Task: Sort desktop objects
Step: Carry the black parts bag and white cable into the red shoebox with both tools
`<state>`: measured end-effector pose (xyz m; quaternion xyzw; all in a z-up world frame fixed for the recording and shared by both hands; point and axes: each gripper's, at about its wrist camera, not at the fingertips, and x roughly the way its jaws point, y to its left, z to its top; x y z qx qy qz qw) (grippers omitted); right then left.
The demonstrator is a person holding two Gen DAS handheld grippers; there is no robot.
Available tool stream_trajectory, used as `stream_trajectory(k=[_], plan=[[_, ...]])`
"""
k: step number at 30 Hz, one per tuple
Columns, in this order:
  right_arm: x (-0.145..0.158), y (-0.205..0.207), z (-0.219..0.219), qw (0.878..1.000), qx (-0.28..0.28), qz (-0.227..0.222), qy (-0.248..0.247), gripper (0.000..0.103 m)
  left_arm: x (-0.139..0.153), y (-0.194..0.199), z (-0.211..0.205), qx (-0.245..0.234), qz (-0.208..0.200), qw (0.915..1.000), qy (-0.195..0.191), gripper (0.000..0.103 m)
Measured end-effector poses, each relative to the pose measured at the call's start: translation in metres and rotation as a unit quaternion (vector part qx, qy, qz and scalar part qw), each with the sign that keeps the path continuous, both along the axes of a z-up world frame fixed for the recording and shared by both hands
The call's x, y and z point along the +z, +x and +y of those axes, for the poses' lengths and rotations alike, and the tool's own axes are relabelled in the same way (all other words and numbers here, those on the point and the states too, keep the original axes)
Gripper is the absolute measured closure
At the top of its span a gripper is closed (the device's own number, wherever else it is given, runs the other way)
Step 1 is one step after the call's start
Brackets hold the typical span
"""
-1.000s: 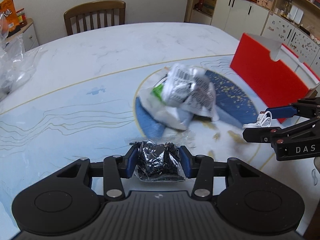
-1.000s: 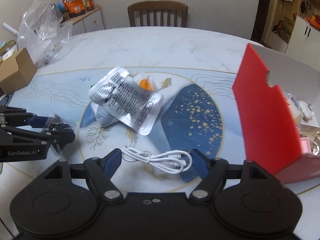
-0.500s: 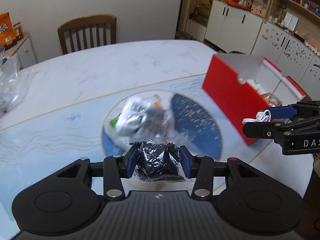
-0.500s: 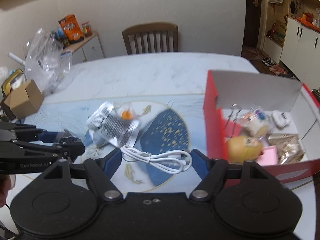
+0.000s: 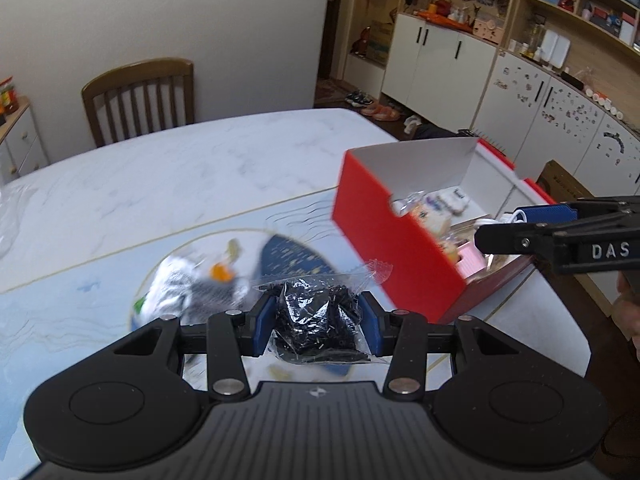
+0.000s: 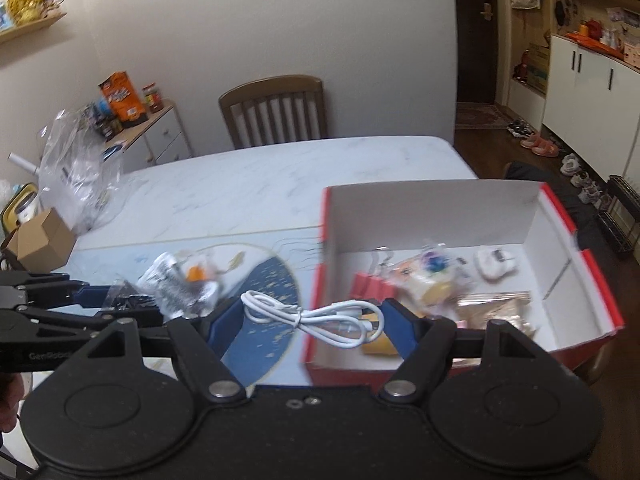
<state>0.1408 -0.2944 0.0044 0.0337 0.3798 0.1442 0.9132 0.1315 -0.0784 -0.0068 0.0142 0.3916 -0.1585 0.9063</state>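
Fingers of our left gripper [image 5: 316, 326] clamp a bag of black bits [image 5: 318, 320]; our right gripper [image 6: 310, 320] pinches a white cable [image 6: 316, 318], red box [image 6: 576, 264] at two o'clock.

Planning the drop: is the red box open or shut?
Open. The red box has no lid over it; its white inside and the items already in it show from above.

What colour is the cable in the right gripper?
White; the cable shows best in the right wrist view.
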Motion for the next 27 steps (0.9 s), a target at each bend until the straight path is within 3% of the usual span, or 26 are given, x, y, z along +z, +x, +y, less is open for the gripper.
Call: stream_trajectory(k=[16,27], plan=[[-0.002,0.023,-0.089,0.999,-0.037,-0.016,-0.019,0.028,0.015,0.032,-0.099,-0.061,-0.029,0.9976,0.013,0.059],[-0.018,0.049,-0.124,0.999,-0.042,0.001,-0.025,0.028,0.001,0.059,-0.154,-0.109,-0.019,0.993,0.042,0.059]])
